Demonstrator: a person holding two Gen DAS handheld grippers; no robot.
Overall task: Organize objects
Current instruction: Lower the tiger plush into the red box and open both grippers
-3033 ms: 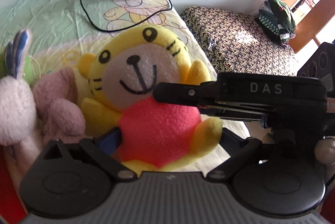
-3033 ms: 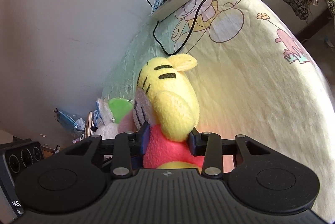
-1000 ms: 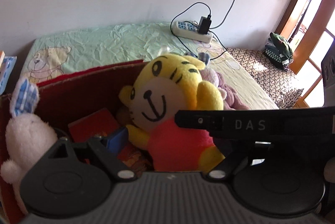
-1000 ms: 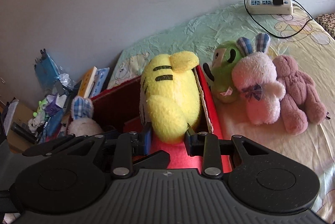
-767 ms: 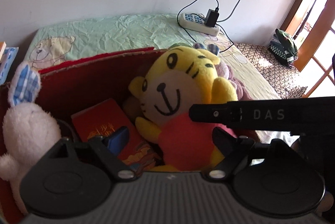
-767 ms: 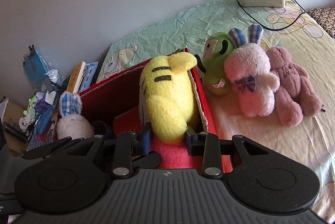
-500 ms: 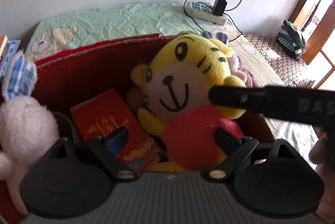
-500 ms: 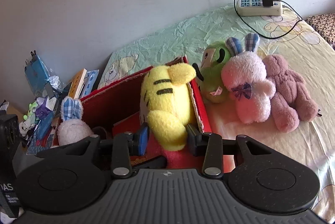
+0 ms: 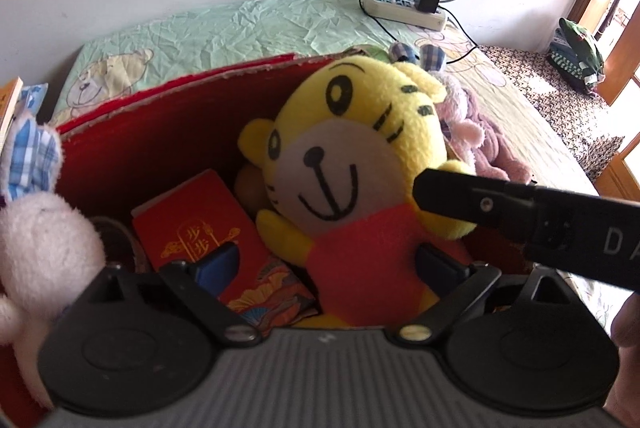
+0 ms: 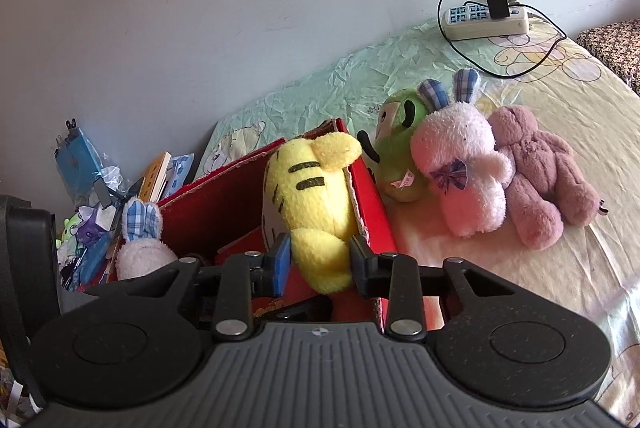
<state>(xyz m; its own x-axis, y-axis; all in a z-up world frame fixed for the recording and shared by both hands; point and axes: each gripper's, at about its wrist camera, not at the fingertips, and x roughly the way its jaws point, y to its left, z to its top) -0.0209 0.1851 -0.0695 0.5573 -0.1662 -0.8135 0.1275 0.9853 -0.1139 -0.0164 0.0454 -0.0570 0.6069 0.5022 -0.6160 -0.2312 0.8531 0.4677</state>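
A yellow tiger plush in a red shirt sits upright in the red cardboard box, against its right wall. My right gripper is closing, and its pads press on the tiger's yellow side from behind. In the left wrist view, one black finger of the right gripper lies against the tiger's shoulder. My left gripper faces the tiger's front with its jaws opening. The red belly is between them, and the blue left pad stands clear of it.
A red booklet and a white bunny with blue checked ears share the box. On the bed beside it lie a green plush, a pink bunny, a mauve bear and a power strip. Books clutter the left.
The tiger was carried from the bed to the box and has sunk lower inside it. My left jaws have spread away from its body. The right jaws stay on it.
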